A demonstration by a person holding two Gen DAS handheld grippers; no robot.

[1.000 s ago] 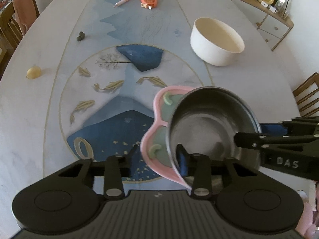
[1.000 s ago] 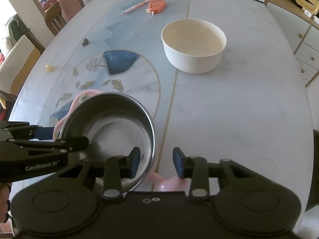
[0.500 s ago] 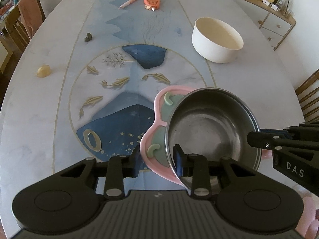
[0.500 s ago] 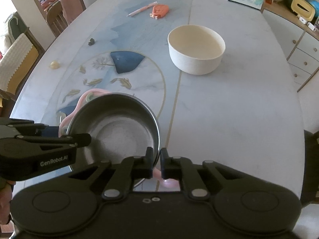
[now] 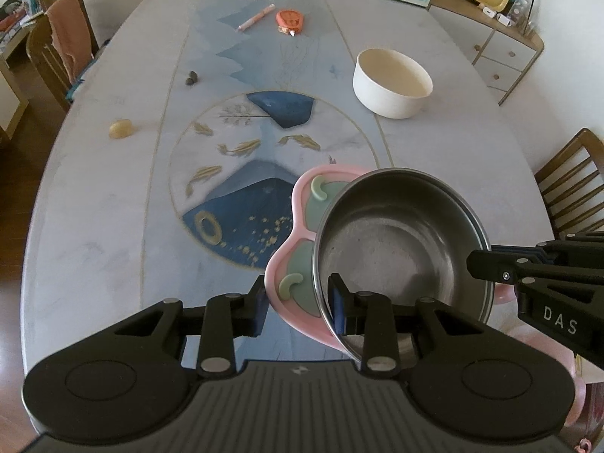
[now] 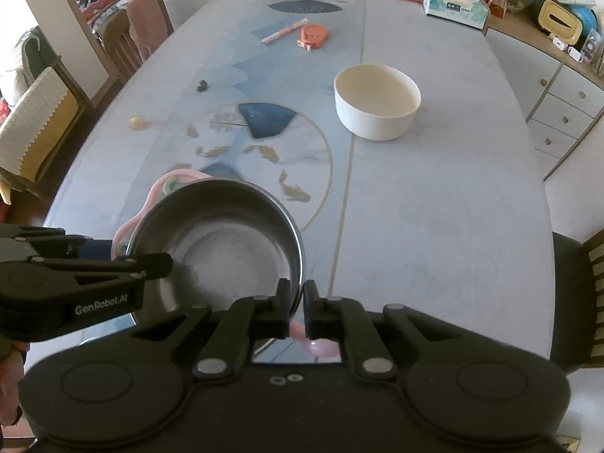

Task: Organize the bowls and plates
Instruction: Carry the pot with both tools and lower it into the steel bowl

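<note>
A steel bowl (image 5: 400, 253) rests on a pink divided plate (image 5: 298, 260) near the table's front edge; both also show in the right wrist view, the bowl (image 6: 222, 241) over the plate (image 6: 166, 185). My left gripper (image 5: 298, 302) straddles the pink plate's rim and the bowl's left wall, jaws partly closed around them. My right gripper (image 6: 297, 309) is shut on the bowl's right rim. A cream bowl (image 5: 392, 83) stands apart, farther back on the right (image 6: 377, 102).
An orange tape measure (image 5: 290, 20) and pink pen (image 5: 255, 18) lie far back. A small yellow lump (image 5: 120, 128) and dark bits (image 5: 192, 77) lie at the left. A tissue box (image 6: 455, 5) sits at the far end. Chairs stand at both sides.
My right gripper closed from open onto the steel bowl's rim. Both views have risen and pulled back, and the bowl and plate sit higher above the table pattern.
</note>
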